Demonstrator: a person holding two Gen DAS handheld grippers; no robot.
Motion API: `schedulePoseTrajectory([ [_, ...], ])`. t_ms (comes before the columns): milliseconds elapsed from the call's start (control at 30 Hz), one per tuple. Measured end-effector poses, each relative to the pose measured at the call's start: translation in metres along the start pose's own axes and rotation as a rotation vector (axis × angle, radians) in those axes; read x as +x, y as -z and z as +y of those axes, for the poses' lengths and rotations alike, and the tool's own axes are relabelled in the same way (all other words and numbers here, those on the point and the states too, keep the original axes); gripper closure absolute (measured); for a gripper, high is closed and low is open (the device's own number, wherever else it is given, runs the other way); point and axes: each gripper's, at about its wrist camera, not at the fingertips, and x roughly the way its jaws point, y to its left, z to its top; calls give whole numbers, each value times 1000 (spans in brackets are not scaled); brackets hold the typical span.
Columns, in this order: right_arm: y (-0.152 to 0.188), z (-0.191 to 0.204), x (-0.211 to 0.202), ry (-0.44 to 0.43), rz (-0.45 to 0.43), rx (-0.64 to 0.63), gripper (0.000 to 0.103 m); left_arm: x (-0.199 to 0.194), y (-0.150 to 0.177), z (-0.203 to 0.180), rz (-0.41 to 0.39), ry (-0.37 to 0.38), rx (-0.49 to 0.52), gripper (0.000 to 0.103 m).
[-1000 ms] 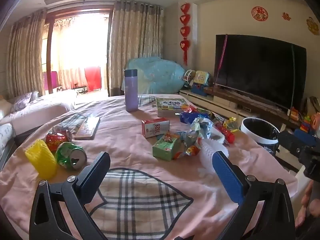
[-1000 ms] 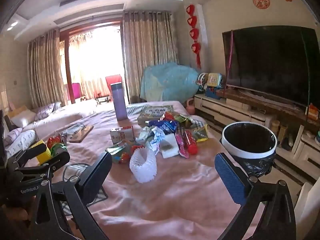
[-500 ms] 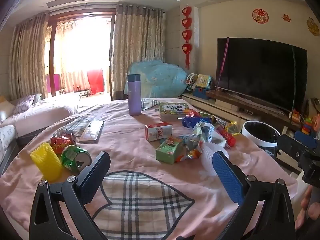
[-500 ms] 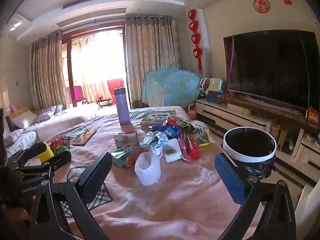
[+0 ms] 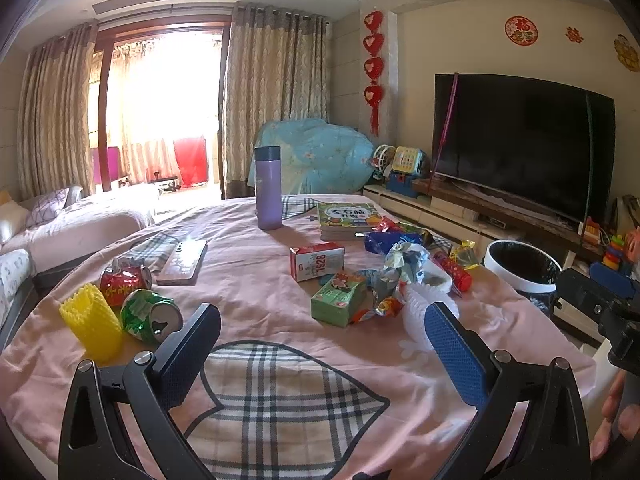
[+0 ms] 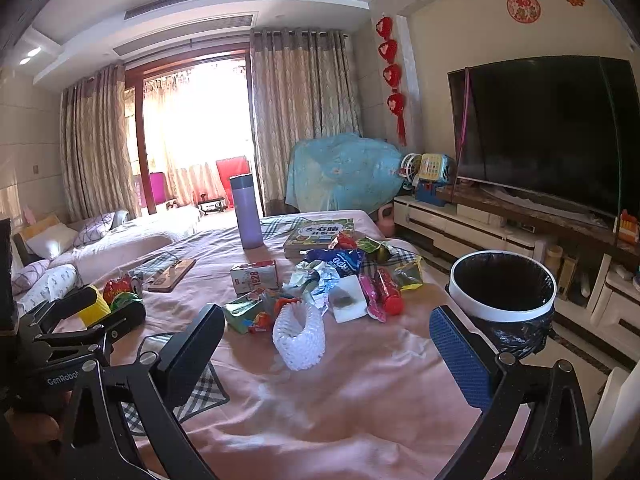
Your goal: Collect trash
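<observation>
Left wrist view: the left gripper (image 5: 320, 344) has its two fingers spread wide apart and holds nothing, poised above a pink tablecloth (image 5: 256, 272) with a plaid leaf patch. A crushed green drink can (image 5: 150, 316) lies just ahead of the left finger, lying on its side with its opened top facing the camera. Beside it stand a yellow foam net sleeve (image 5: 91, 326) and a crushed red drink can (image 5: 124, 284). Farther ahead and to the right sits a heap of wrappers and cartons, led by a green juice carton (image 5: 338, 300). A white-rimmed bin with a black liner (image 5: 522, 268) stands beyond the table's right edge.

Right wrist view: the right gripper (image 6: 322, 344) is likewise spread open and empty. A white foam net sleeve (image 6: 300, 334) lies straight ahead, between the fingers' line of sight and slightly left of centre, its long axis running away from the camera. The bin (image 6: 502, 290) stands just to the right, near the blue finger.

Judgement: the right hand is nearer both the white sleeve and the bin, so it seems best placed for the first pick; the left hand is nearer the cans.
</observation>
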Motion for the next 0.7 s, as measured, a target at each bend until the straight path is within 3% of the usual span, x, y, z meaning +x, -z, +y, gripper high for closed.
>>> schedulePoseTrajectory([
  [700,2,3,1,-17,8,9,0,2,9,-1,1,3,2,1],
])
